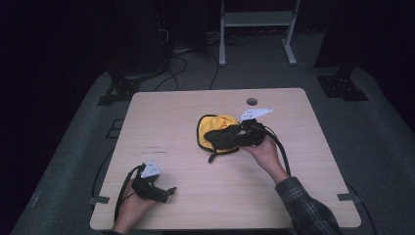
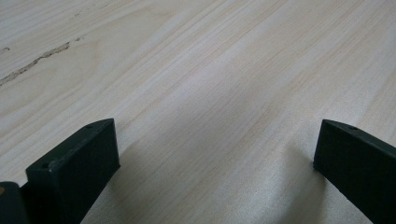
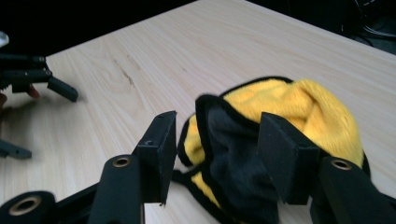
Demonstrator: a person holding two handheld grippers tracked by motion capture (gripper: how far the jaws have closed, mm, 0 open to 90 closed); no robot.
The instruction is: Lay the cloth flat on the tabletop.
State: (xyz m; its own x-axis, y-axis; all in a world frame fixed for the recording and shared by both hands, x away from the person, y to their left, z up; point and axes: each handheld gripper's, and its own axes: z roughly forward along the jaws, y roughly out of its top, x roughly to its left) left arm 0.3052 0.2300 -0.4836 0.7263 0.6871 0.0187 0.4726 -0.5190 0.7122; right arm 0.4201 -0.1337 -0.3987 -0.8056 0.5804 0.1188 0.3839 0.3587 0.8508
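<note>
Two grippers work over the table [image 1: 161, 122]. In the high view the right gripper [image 1: 234, 137] sits at frame centre, held by a hand [image 1: 266, 152] whose plaid-sleeved forearm rises from the lower right and slants up-left; the gripper points left, roughly level, with its grey plate tipped toward the upper right. Its jaws stand half apart with a fold of the cloth [image 1: 218, 131] between them. In the right gripper view that fold, black-faced with black piping, runs up between the jaws [image 3: 217, 156]; whether the pads press on it I cannot tell. The cloth, yellow, is bunched in a heap at the middle of the table.

At lower left of the high view the left gripper [image 1: 169, 192] rests low on the table near the front edge, pointing right, its hand [image 1: 129, 208] coming up from the bottom edge. Its jaws stand wide apart over bare wood in the left gripper view.
</note>
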